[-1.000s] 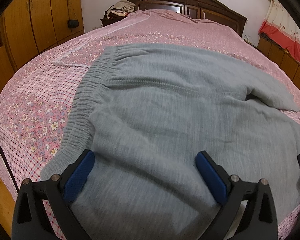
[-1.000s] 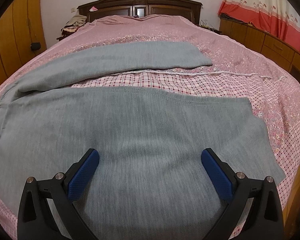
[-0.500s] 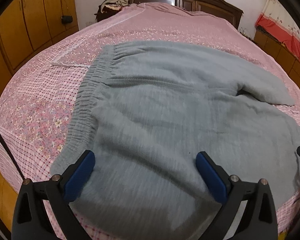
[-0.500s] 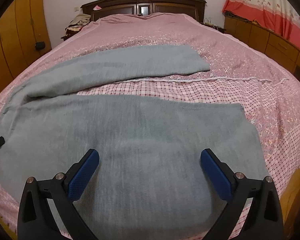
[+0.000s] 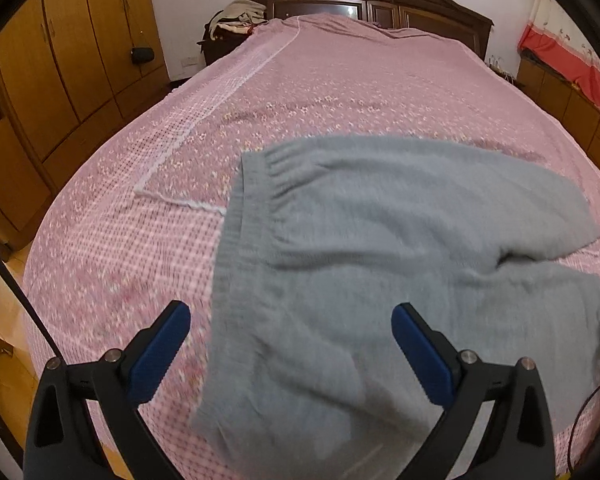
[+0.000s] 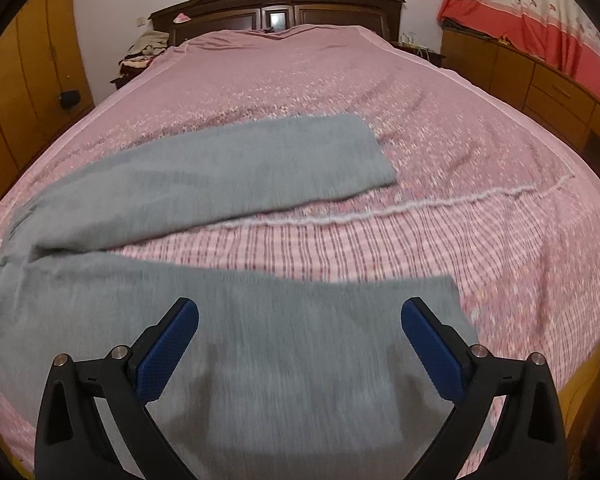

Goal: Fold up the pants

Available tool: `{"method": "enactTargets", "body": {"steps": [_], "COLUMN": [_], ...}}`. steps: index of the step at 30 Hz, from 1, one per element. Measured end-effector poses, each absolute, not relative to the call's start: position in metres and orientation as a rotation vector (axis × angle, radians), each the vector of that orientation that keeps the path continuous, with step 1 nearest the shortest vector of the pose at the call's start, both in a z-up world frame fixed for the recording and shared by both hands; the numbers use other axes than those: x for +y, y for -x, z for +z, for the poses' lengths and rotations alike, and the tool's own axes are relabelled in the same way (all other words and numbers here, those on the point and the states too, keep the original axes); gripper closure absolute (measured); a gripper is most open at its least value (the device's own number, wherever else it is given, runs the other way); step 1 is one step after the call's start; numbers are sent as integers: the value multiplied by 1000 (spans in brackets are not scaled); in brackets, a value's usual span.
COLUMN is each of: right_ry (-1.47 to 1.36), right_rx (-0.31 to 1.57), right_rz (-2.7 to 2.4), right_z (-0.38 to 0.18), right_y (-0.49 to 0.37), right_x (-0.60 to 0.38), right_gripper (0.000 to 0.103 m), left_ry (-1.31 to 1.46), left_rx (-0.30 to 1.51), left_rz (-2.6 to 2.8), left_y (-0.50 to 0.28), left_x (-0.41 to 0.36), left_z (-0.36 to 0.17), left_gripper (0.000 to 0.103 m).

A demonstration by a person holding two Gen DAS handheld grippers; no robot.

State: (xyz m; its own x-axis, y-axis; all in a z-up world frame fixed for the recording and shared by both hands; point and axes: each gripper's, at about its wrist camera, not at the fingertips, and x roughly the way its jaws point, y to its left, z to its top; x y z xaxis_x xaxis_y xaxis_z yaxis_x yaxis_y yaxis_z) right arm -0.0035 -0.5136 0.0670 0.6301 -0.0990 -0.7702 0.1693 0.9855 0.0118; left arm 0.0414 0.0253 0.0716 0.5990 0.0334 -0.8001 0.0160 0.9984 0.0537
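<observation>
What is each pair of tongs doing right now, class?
Left tongs: open, holding nothing, above the grey pants.
Right tongs: open, holding nothing.

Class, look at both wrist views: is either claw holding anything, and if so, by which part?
Nothing is held. The left claw and right claw are both open above the grey pants.

The bed (image 5: 340, 92) wears a pink floral cover with a checked band along its near part. Grey pants (image 5: 380, 260) lie spread flat across that near part, both legs (image 6: 228, 168) reaching right.
</observation>
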Motion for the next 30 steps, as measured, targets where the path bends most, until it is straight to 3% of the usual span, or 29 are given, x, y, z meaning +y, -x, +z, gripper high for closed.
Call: {"method": "enactTargets", "body": {"steps": [30], "right_ry": [-117], "right_rx": [936], "right_rz": [-186], "right_z": [69], "right_y": [-132], "right_x": [-594], "right_gripper": [0], "left_ry": [-25], "left_rx": [1029], "left_rz": [74], "left_y": [-185], "left_x": [50], "left_z": [54], "left_gripper": [1]}}
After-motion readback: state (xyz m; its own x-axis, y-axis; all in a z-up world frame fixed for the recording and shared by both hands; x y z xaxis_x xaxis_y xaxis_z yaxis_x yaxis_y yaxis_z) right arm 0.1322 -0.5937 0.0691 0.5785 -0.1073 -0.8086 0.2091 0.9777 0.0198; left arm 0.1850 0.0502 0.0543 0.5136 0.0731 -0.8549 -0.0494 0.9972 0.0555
